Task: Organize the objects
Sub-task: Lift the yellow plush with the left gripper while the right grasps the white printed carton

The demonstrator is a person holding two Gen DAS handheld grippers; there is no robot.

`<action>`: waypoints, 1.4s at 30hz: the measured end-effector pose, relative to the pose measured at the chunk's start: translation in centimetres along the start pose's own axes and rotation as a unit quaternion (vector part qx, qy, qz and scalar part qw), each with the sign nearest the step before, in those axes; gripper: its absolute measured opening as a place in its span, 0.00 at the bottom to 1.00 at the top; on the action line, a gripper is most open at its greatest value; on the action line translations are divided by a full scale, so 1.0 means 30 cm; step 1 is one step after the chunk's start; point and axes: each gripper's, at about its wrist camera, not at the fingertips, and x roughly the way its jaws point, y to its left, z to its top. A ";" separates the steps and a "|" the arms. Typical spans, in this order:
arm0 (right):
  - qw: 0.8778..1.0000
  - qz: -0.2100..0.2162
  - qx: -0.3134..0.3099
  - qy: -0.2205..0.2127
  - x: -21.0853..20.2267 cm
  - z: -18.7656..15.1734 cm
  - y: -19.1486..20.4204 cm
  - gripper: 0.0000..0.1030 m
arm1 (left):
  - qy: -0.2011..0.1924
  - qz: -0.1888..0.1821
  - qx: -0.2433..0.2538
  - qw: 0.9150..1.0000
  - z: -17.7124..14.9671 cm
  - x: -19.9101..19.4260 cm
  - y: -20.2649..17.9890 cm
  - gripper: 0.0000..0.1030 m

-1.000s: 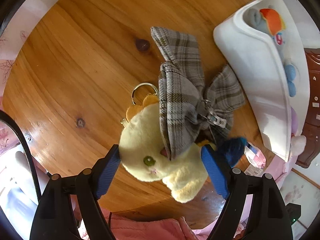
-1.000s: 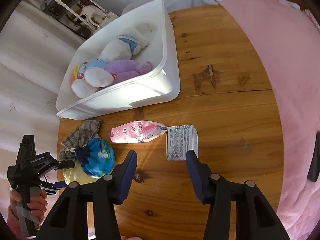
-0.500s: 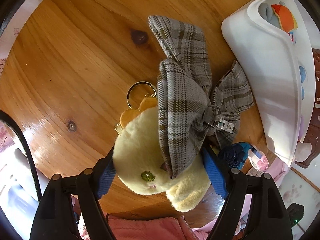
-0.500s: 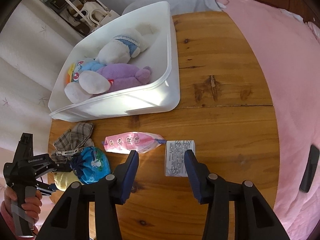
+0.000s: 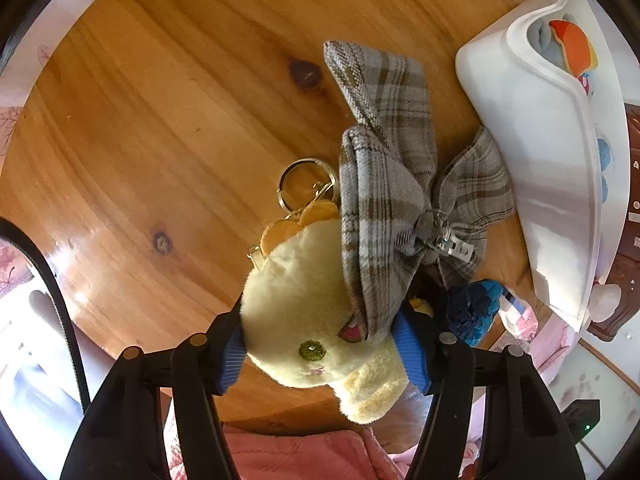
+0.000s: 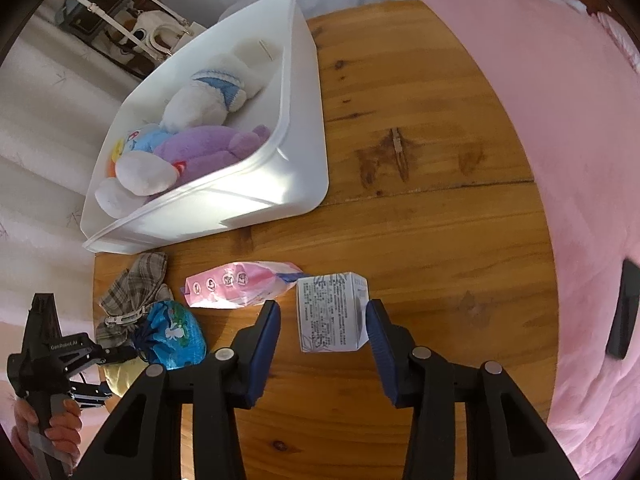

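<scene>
My left gripper (image 5: 320,354) is closing on a pale yellow plush toy (image 5: 304,304) with a key ring; both blue pads press into its sides. A grey plaid bow clip (image 5: 384,208) lies draped over the toy's top. In the right wrist view, my right gripper (image 6: 322,320) points down at the table and its jaws are closing around a small white printed box (image 6: 332,312). The right pad is close to the box and a gap shows at the left pad. A pink packet (image 6: 236,284) lies left of the box, and a blue drawstring pouch (image 6: 174,332) lies further left.
A white bin (image 6: 280,196) at the back of the round wooden table (image 6: 420,220) holds several plush toys. Pink bedding (image 6: 580,160) borders the table on the right. A hand (image 6: 60,420) holds the left gripper at the table's left edge.
The left jaws have drawn in onto the yellow plush, which now fills the gap. The right gripper has come down over the white box, with its jaws a little narrower.
</scene>
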 end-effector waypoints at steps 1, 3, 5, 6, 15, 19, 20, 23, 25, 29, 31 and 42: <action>1.000 0.002 0.003 0.003 0.004 0.000 -0.001 0.40 | 0.001 0.001 -0.001 1.000 -0.006 -0.001 0.006 0.65; 1.000 0.005 0.009 0.010 0.012 -0.002 -0.009 0.36 | 0.001 0.003 -0.003 1.000 -0.019 -0.004 0.019 0.65; 1.000 0.007 0.014 0.015 0.017 -0.003 -0.014 0.35 | 0.002 0.007 -0.003 1.000 -0.033 -0.007 0.029 0.65; 1.000 0.010 0.017 0.015 0.017 -0.004 -0.017 0.35 | 0.001 0.008 -0.002 1.000 -0.041 -0.009 0.034 0.65; 1.000 0.018 0.014 0.019 0.007 -0.015 -0.023 0.34 | -0.006 0.016 -0.003 1.000 -0.110 -0.037 0.076 0.65; 1.000 0.023 0.006 0.016 -0.010 -0.024 -0.019 0.34 | 0.000 0.004 -0.017 1.000 -0.139 -0.050 0.110 0.65; 1.000 0.024 0.003 0.014 -0.017 -0.028 -0.018 0.34 | -0.001 0.000 -0.024 1.000 -0.145 -0.056 0.121 0.65; 1.000 0.028 -0.006 0.007 -0.038 -0.039 -0.011 0.34 | -0.014 0.000 -0.047 0.999 -0.167 -0.082 0.162 0.65; 0.999 0.027 -0.017 0.000 -0.055 -0.047 0.000 0.34 | -0.021 0.002 -0.049 0.999 -0.184 -0.101 0.179 0.65; 0.998 0.031 -0.043 -0.018 -0.094 -0.064 0.027 0.34 | -0.036 0.003 -0.058 0.998 -0.165 -0.155 0.194 0.65; 0.998 0.033 -0.055 -0.028 -0.115 -0.074 0.038 0.34 | -0.045 -0.001 -0.058 0.997 -0.178 -0.179 0.219 0.65; 0.992 0.049 -0.081 -0.080 -0.245 -0.102 0.054 0.34 | -0.110 0.034 -0.020 0.993 -0.176 -0.296 0.183 0.65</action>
